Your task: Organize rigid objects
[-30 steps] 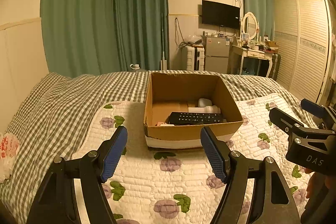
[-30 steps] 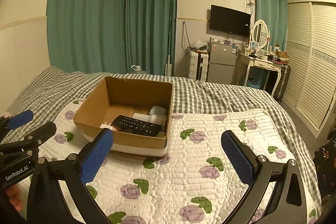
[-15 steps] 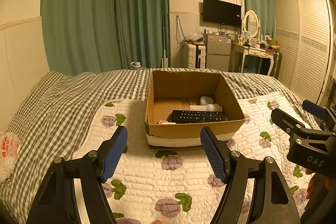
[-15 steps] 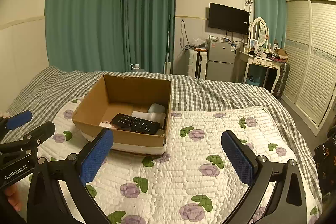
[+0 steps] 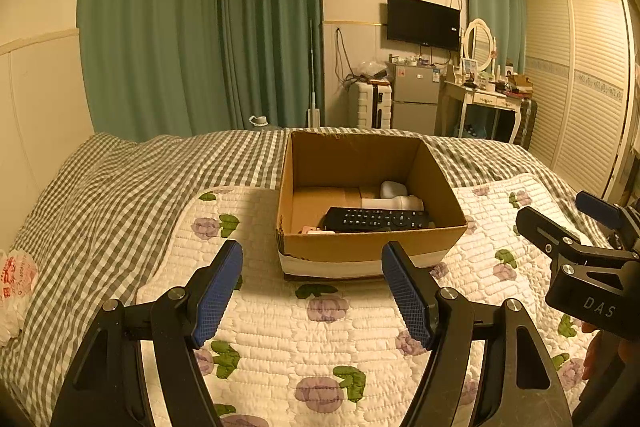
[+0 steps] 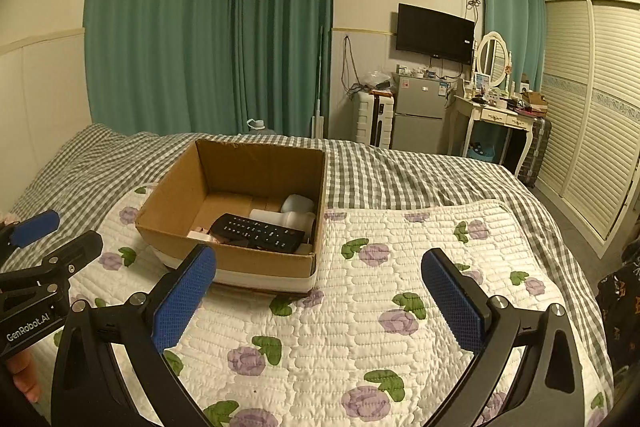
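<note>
An open cardboard box [image 5: 372, 247] [image 6: 244, 261] stands on the floral quilt [image 5: 320, 327]. Inside lie a black remote control [image 5: 376, 219] [image 6: 258, 233], a white bottle on its side [image 5: 394, 203] [image 6: 286, 219] and a pale rounded object [image 5: 394, 189] [image 6: 297, 203]. My left gripper [image 5: 312, 287] is open and empty, just in front of the box. My right gripper [image 6: 318, 297] is open and empty, to the right front of the box. Each gripper shows at the other view's edge.
The bed has a checked cover [image 5: 120, 187]. A white plastic bag [image 5: 16, 283] lies at its left edge. Beyond the bed stand a small fridge [image 6: 418, 115], a dressing table [image 6: 496, 115] and a wardrobe [image 6: 592, 107].
Both views have drifted slightly; the box sits a little lower in the left wrist view. Both grippers stay open and empty.
</note>
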`<control>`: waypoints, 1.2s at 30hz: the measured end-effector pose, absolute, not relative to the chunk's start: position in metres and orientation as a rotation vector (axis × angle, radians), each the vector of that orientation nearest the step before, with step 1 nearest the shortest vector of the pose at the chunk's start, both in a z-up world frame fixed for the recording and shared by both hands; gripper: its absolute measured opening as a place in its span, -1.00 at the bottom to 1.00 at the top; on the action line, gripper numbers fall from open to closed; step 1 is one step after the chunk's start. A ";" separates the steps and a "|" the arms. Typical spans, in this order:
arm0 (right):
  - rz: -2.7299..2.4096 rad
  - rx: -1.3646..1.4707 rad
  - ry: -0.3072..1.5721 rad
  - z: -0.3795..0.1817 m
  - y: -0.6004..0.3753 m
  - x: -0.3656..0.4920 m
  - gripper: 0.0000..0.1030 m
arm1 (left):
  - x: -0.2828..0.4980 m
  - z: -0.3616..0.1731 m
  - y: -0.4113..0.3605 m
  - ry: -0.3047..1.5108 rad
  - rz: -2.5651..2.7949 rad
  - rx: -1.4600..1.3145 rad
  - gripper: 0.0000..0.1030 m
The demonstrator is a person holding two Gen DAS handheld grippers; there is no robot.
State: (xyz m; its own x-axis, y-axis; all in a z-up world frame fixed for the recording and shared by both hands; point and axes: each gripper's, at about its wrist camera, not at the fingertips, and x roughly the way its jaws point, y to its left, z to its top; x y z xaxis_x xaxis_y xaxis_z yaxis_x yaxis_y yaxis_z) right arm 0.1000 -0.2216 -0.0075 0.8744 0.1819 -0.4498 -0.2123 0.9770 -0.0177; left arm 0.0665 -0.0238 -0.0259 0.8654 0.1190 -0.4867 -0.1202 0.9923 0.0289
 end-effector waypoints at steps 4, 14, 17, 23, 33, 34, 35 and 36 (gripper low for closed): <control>0.205 -0.063 0.464 -0.008 -0.222 0.100 1.00 | 0.067 -0.026 -0.025 0.510 0.127 0.000 0.46; 0.206 -0.058 0.470 -0.009 -0.221 0.101 1.00 | 0.068 -0.027 -0.024 0.511 0.125 0.000 0.46; 0.206 -0.057 0.469 -0.008 -0.220 0.101 1.00 | 0.068 -0.027 -0.024 0.512 0.124 0.000 0.45; 0.206 -0.055 0.469 -0.008 -0.220 0.101 1.00 | 0.068 -0.029 -0.023 0.518 0.125 0.000 0.45; 0.205 -0.055 0.469 -0.008 -0.220 0.101 1.00 | 0.068 -0.031 -0.024 0.518 0.125 0.002 0.45; 0.204 -0.056 0.468 -0.008 -0.220 0.101 1.00 | 0.068 -0.031 -0.024 0.518 0.123 0.001 0.45; 0.204 -0.054 0.468 -0.008 -0.220 0.101 1.00 | 0.068 -0.031 -0.024 0.518 0.125 0.003 0.45; 0.206 -0.052 0.468 -0.008 -0.220 0.101 1.00 | 0.068 -0.031 -0.024 0.519 0.127 0.004 0.45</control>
State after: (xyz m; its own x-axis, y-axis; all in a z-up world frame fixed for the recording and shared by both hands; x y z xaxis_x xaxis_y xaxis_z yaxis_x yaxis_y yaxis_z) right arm 0.1009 -0.2204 -0.0084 0.8719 0.1854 -0.4532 -0.2091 0.9779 -0.0021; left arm 0.0678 -0.0239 -0.0312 0.8607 0.1222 -0.4943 -0.1203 0.9921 0.0360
